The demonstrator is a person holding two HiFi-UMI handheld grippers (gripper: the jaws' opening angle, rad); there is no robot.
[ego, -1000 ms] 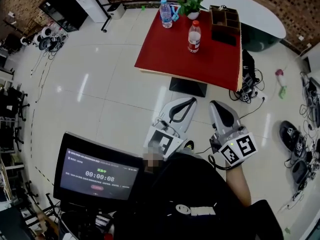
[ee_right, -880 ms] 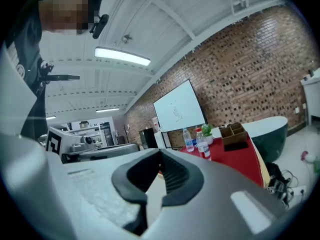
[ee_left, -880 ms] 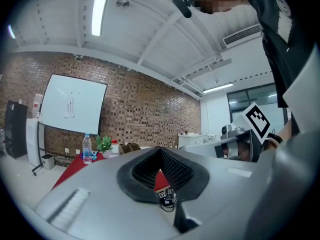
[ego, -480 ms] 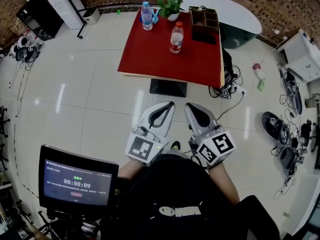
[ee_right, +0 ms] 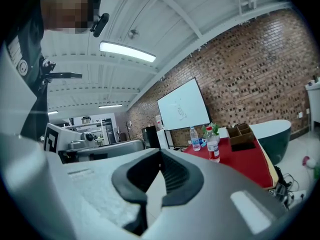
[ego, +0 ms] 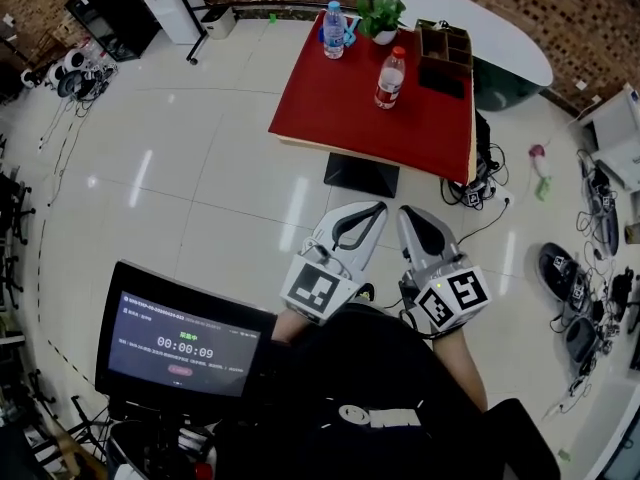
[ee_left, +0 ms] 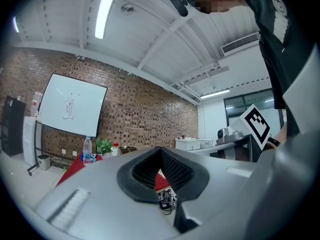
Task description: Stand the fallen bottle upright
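head view: red counter point(ego: 340, 98) ahead on the pale tiled floor point(ego: 200, 168), well apart from the person. two bottles on it, both upright:
- red-cap bottle point(ego: 389, 78), clear, standing toward the middle of the top.
- blue-label bottle point(ego: 334, 30), at the far edge, left of a small potted plant point(ego: 381, 13).
- wooden organiser point(ego: 446, 45), at the far right corner, just right of the plant.

the bottles stand apart from each other and nothing touches either of them.

left tongs point(ego: 376, 209): held low and close to the body, pointing level toward the counter. left gripper view: jaws together at the tips, nothing between them. only a strip of red counter edge and some floor cables show through the hollow behind the tips.

right tongs point(ego: 409, 212): just beside the left ones, same heading. right gripper view: jaws together, empty. both bottles and the organiser are visible beyond them to the right, far off.

the two tongs run nearly parallel with a narrow gap between, both well short of the counter.

a monitor point(ego: 185, 343) showing a timer sits at the lower left of the head view. a tangle of cables point(ego: 485, 183) lies on the floor by the counter's right side.
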